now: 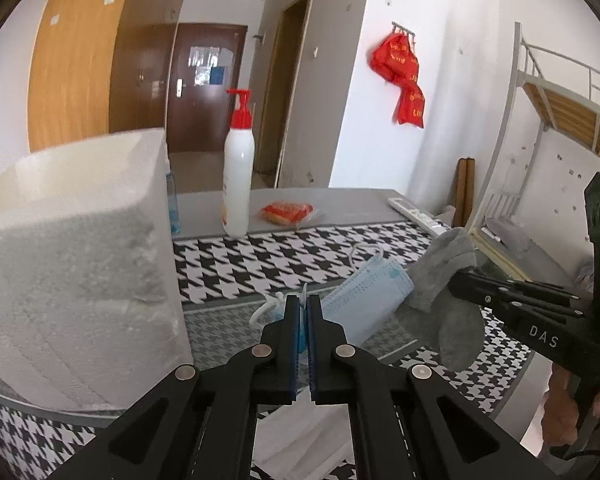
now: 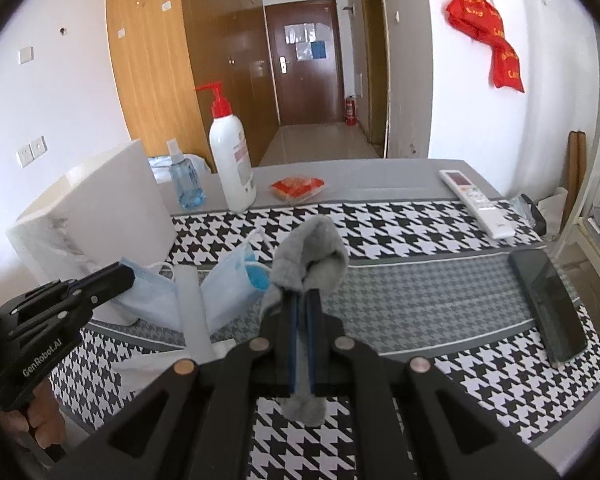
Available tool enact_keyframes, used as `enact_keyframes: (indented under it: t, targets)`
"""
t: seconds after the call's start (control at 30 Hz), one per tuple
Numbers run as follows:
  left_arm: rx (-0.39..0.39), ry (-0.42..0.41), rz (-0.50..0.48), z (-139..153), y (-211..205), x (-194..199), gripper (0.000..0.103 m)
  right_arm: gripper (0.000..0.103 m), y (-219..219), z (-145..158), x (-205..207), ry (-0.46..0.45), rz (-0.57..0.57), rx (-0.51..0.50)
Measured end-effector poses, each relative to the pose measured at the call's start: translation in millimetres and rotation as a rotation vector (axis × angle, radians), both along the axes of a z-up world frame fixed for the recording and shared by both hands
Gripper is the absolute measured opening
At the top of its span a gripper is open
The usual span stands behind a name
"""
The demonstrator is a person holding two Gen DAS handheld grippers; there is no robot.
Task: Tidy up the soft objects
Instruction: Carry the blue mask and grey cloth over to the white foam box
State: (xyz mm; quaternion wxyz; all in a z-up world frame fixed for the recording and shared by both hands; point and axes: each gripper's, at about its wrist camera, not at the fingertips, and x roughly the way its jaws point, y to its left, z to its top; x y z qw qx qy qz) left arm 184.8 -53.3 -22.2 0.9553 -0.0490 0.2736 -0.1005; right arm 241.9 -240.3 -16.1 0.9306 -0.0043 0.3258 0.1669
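Observation:
My left gripper (image 1: 303, 305) is shut on a corner of a light blue face mask (image 1: 366, 300), whose white ear loop curls beside the fingertips. The mask hangs over the houndstooth table cloth (image 2: 400, 232). My right gripper (image 2: 305, 295) is shut on a grey sock (image 2: 314, 246), which bunches above the fingertips and droops below the jaws. In the left wrist view the right gripper (image 1: 458, 280) comes in from the right with the sock (image 1: 440, 270) next to the mask. In the right wrist view the left gripper (image 2: 129, 274) holds the mask (image 2: 156, 300) at the left.
A white foam box (image 1: 80, 240) stands at the left. Behind it are a pump bottle (image 2: 232, 160), a blue spray bottle (image 2: 184, 180) and a red snack packet (image 2: 298, 188). A remote (image 2: 476, 196) and a phone (image 2: 548, 304) lie at the right. A white strip (image 2: 194, 312) lies by the mask.

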Motion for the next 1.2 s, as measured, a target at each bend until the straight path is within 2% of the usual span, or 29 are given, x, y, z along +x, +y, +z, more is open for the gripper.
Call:
enact_keyframes:
  t: [0.17, 0.27, 0.6, 1.2]
  targets:
    - [0.087, -0.085, 0.022, 19, -9, -1, 0.003, 0.007, -11, 4, -2, -0.018, -0.036, 0.026]
    - [0.086, -0.081, 0.032, 20, -5, 3, 0.003, 0.007, -20, 4, -1, -0.019, -0.059, 0.035]
    - [0.157, -0.175, 0.024, 43, -16, -1, 0.003, 0.007, -25, 3, -7, -0.024, -0.049, 0.057]
    - [0.198, -0.205, 0.016, 63, -17, -10, 0.003, 0.007, -24, 27, -27, -0.089, -0.023, 0.081]
